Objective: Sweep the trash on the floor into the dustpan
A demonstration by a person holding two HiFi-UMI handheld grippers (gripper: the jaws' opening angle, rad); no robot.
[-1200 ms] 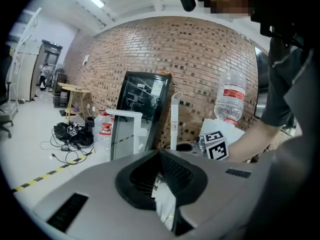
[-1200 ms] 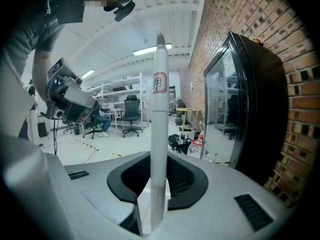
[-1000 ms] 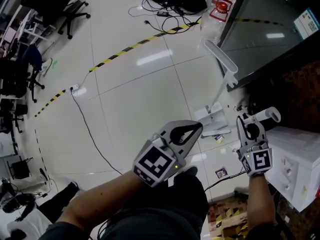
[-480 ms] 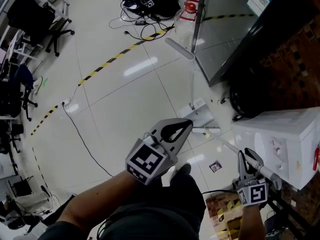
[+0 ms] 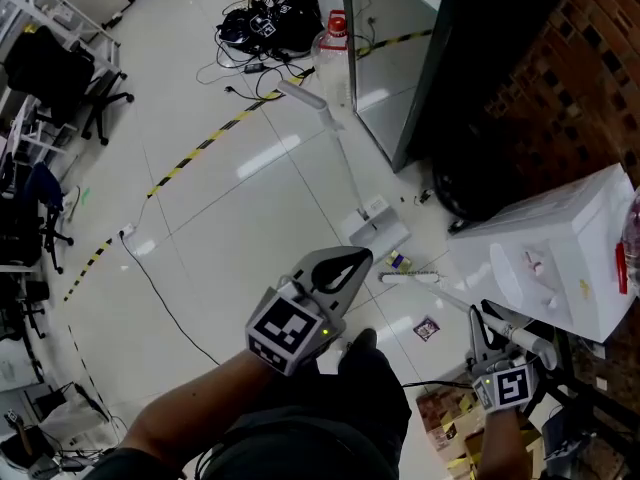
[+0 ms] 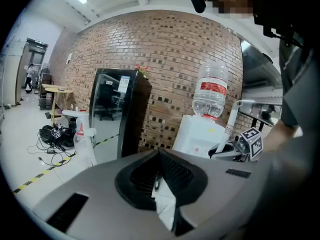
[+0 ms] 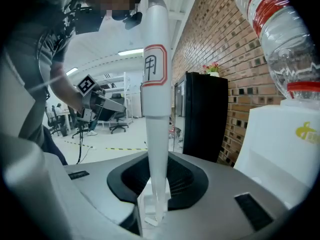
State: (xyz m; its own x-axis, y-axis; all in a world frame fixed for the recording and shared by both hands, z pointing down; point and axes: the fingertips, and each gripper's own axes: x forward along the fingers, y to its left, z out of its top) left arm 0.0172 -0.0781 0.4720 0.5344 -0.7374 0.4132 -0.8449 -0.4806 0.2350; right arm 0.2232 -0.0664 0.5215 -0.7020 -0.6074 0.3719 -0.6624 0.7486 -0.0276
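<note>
The head view alone takes in the work on the tiled floor [image 5: 230, 228]. The long-handled dustpan [image 5: 373, 230] stands in front of the person. The white broom head [image 5: 410, 278] lies just on the near side of its pan. A small blue-and-yellow scrap [image 5: 397, 261] sits between the two, and a flat wrapper [image 5: 427, 328] lies nearer the person, apart from the broom head. Neither gripper view shows the pan or this litter.

The right gripper view settles the grip. The right tool [image 7: 155, 186] is clenched on the broom handle [image 7: 156, 84], a white tube with a red-framed label. The handle rises between the jaws and is cut off at the top of the picture. The left gripper view shows the left tool [image 6: 160, 154] with its jaws brought together on nothing, and a pale patch shows through the gap below the tips.

The gripper views also show a brick wall [image 6: 165, 59], a black glass-fronted cabinet [image 6: 117, 111] and a white water dispenser [image 7: 280, 144] with an upturned bottle [image 7: 272, 34]. In the head view that bottle is cropped at the right edge. There the stretch of handle from the broom head to the right tool is thin and hard to follow.
</note>
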